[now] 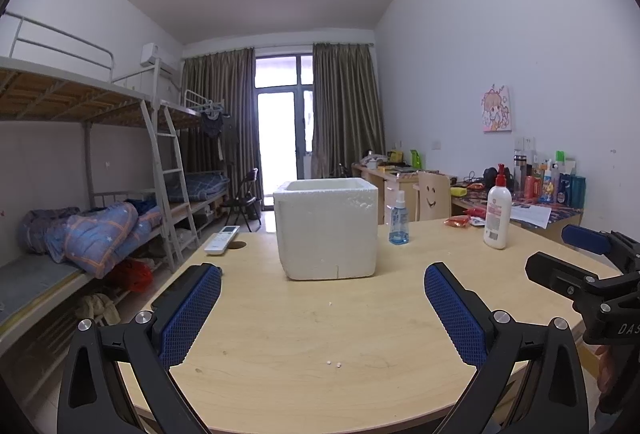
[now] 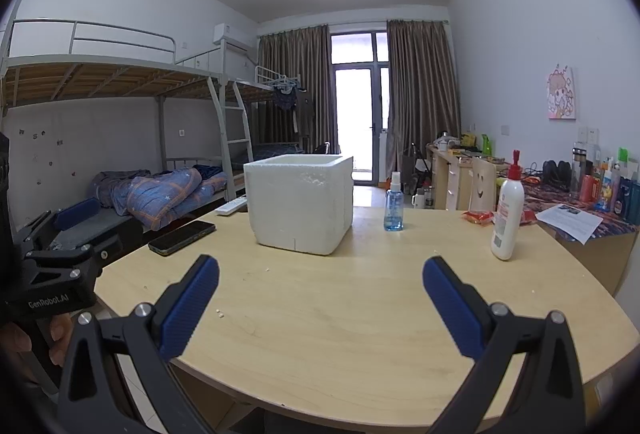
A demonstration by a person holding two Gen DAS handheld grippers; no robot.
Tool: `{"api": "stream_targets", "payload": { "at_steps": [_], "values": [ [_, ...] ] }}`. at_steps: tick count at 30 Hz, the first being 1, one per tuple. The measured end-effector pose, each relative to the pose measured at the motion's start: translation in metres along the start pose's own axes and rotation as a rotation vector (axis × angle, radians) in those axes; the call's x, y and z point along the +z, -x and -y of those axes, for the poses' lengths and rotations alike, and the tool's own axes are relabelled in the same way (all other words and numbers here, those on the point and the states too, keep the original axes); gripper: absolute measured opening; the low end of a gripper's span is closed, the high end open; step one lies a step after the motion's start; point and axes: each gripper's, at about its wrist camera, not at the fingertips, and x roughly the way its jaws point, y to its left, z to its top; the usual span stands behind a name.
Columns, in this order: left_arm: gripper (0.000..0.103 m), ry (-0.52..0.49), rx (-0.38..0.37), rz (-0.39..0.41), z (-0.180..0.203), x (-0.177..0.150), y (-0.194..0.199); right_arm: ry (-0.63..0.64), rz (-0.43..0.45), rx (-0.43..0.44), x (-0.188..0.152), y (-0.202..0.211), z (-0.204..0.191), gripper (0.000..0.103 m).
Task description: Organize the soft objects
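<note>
A white foam box (image 1: 326, 230) (image 2: 298, 202) stands open-topped on the round wooden table (image 1: 320, 334) (image 2: 340, 314); its inside is hidden. My left gripper (image 1: 322, 270) hovers open over the near table edge, short of the box, with nothing between its blue pads. My right gripper (image 2: 321, 266) is likewise open and empty, facing the box from the right. Each gripper shows at the edge of the other's view: the right gripper (image 1: 580, 254), the left gripper (image 2: 68, 230). A red snack packet (image 1: 457, 221) (image 2: 478, 217) lies at the far right of the table.
A blue spray bottle (image 1: 399, 222) (image 2: 393, 204) and a white lotion bottle (image 1: 497, 214) (image 2: 507, 214) stand right of the box. A white remote (image 1: 222, 240) (image 2: 231, 207) and a black phone (image 2: 182, 232) lie left. Bunk beds line the left wall, cluttered desks the right.
</note>
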Motion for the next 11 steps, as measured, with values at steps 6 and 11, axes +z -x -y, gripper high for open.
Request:
{"api": "stream_targets", "payload": {
  "at_steps": [6,11],
  "values": [
    [0.102,0.001,0.004,-0.004,-0.0002,-0.0001,-0.0008,0.0,0.0,-0.002,-0.0006,0.0009,0.0001,0.103],
    [0.102,0.003,0.003,-0.009,0.0001,0.0009,-0.0018,0.001,-0.011,-0.001,-0.0011,0.0009,0.0001,0.103]
  ]
}}
